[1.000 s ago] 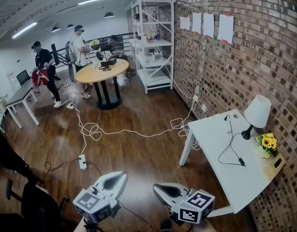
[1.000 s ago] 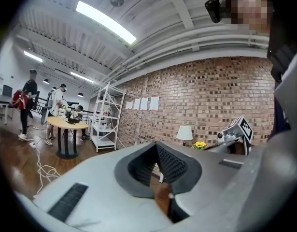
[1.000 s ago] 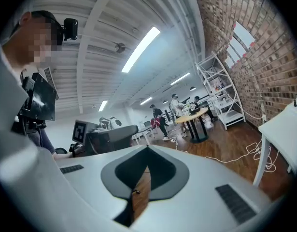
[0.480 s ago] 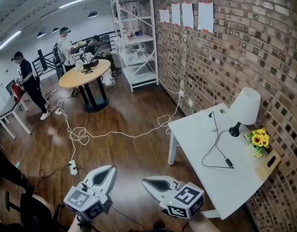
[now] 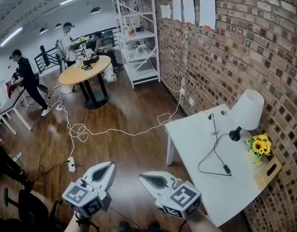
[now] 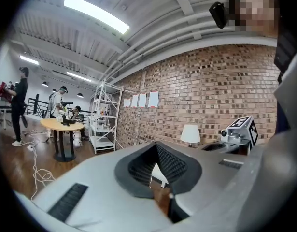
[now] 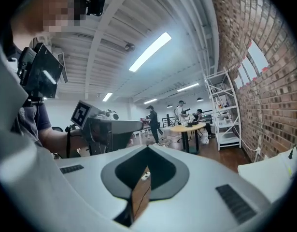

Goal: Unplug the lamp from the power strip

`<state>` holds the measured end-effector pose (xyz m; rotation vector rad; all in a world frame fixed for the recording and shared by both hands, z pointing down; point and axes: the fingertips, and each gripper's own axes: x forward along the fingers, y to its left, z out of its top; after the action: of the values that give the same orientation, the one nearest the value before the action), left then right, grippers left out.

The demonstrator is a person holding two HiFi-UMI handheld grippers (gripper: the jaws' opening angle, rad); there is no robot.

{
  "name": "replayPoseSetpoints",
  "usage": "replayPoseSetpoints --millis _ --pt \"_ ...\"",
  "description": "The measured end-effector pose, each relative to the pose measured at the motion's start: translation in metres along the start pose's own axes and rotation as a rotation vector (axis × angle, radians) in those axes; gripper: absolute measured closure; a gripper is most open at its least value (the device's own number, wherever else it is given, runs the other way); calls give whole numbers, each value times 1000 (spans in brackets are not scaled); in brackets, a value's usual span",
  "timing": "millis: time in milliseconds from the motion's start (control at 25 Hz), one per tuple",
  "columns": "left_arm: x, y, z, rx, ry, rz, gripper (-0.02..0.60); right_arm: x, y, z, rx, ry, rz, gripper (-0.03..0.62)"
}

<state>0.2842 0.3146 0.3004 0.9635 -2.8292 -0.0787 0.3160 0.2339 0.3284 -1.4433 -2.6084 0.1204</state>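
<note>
A lamp (image 5: 248, 111) with a white shade stands on the white table (image 5: 196, 144) by the brick wall, also seen small in the left gripper view, lamp (image 6: 190, 134). Its black cord (image 5: 208, 153) loops over the tabletop and ends in a dark plug (image 5: 211, 116) near the far edge. I cannot make out the power strip on the white top. My left gripper (image 5: 108, 167) and right gripper (image 5: 143, 177) hang side by side low in the head view, over the wooden floor short of the table. Both are shut and hold nothing.
A sunflower pot (image 5: 258, 148) and a wooden box (image 5: 269, 170) sit at the table's wall side. White cables (image 5: 90, 129) and a floor power strip (image 5: 71, 164) lie on the floor. Behind stand a round table (image 5: 85, 71), a metal shelf (image 5: 138, 37) and several people.
The whole view has shifted: the white table and lamp now sit further left and look slightly larger. Both grippers have been carried along, still shut; the right one has rolled a little.
</note>
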Motion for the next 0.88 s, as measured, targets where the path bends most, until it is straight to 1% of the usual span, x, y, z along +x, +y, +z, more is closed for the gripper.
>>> replayPoseSetpoints --millis 80,160,200,320,480,600,760,880 --pt "3 0 1 -2 2 0 561 2 -3 0 6 -1 5 606" --pt "3 9 -4 41 -5 13 561 5 -6 -1 10 -1 1 606" --pt "5 11 -4 50 -7 15 561 5 -8 -1 9 1 -4 606" --pt "16 -1 5 25 5 -17 561 3 -14 2 -1 -3 -19 606" --pt "28 7 12 50 -28 -42 561 8 -20 13 -10 -26 -30 606" --pt "37 13 12 61 -22 -78 561 20 -28 18 -23 -20 -49 606" --pt "51 34 19 36 -30 -97 561 44 -40 25 -32 -7 -53 606" --pt "59 71 15 51 -38 -91 561 70 -48 29 -21 -1 -50 606"
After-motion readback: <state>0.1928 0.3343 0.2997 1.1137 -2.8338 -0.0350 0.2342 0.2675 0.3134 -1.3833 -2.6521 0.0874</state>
